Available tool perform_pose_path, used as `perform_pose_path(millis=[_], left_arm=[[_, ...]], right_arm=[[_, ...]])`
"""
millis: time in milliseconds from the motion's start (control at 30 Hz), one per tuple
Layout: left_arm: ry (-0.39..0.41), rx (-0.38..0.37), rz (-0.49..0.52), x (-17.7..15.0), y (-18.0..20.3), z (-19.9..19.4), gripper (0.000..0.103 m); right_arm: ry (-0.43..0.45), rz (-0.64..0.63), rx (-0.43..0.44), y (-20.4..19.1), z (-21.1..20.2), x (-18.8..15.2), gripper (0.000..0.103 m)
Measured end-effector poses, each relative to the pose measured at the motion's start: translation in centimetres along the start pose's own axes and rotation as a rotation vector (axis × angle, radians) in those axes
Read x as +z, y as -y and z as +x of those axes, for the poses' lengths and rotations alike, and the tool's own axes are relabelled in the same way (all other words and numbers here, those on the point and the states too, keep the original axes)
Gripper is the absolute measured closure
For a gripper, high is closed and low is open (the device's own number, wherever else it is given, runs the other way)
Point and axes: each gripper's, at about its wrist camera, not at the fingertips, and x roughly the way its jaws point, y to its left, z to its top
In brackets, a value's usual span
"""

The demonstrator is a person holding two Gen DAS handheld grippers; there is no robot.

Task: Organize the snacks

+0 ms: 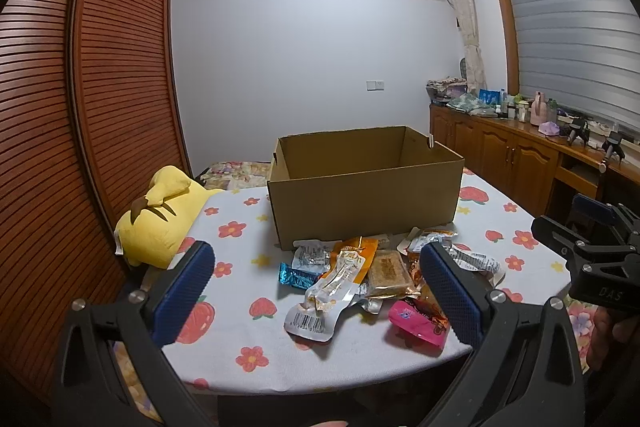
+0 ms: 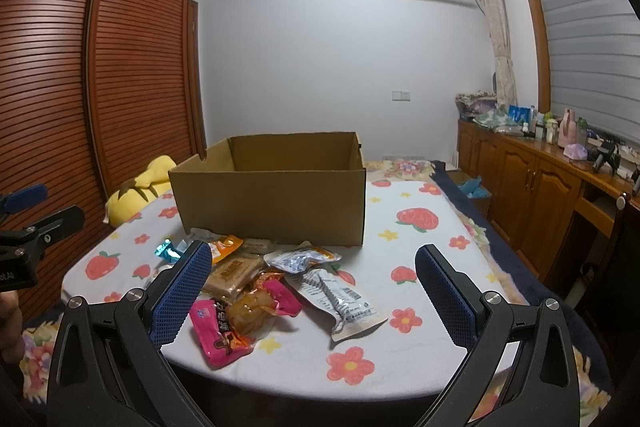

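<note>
An open cardboard box (image 1: 362, 203) (image 2: 272, 203) stands on the flower-print table. In front of it lies a heap of snack packets: a pink packet (image 1: 418, 323) (image 2: 218, 331), a silver barcode packet (image 1: 320, 303) (image 2: 340, 297), a brown cake bar (image 1: 388, 273) (image 2: 234, 273), an orange packet (image 1: 356, 255) (image 2: 224, 247) and a blue foil candy (image 1: 294, 277) (image 2: 166, 250). My left gripper (image 1: 316, 267) hangs open above the heap, holding nothing. My right gripper (image 2: 314, 267) is open and empty over the heap's right side. The right gripper's body (image 1: 592, 255) shows at the right edge of the left view.
A yellow plush toy (image 1: 160, 219) (image 2: 138, 187) lies at the table's left edge by a slatted wooden wardrobe (image 1: 80, 107). A wooden sideboard (image 2: 532, 187) with bottles runs along the right wall. Bare tablecloth (image 2: 420, 227) lies right of the box.
</note>
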Motion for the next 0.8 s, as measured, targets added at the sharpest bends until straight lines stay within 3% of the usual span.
perform_pose_path(millis=[367, 633, 800], left_arm=[[-0.084, -0.044, -0.008, -1.9, -0.6, 3.0, 0.000], [-0.177, -0.082, 0.010, -3.5, -1.5, 6.9, 0.000], [-0.223, -0.104, 0.016, -4.1, -1.9, 9.0, 0.001]], right_arm=[[-0.042, 0.005, 0.029, 0.2, 1.1, -0.7, 0.000], [-0.127, -0.027, 0.082, 0.4, 3.7, -2.0, 0.000], [-0.196, -0.034, 0.147, -0.4, 5.5, -2.9, 0.009]])
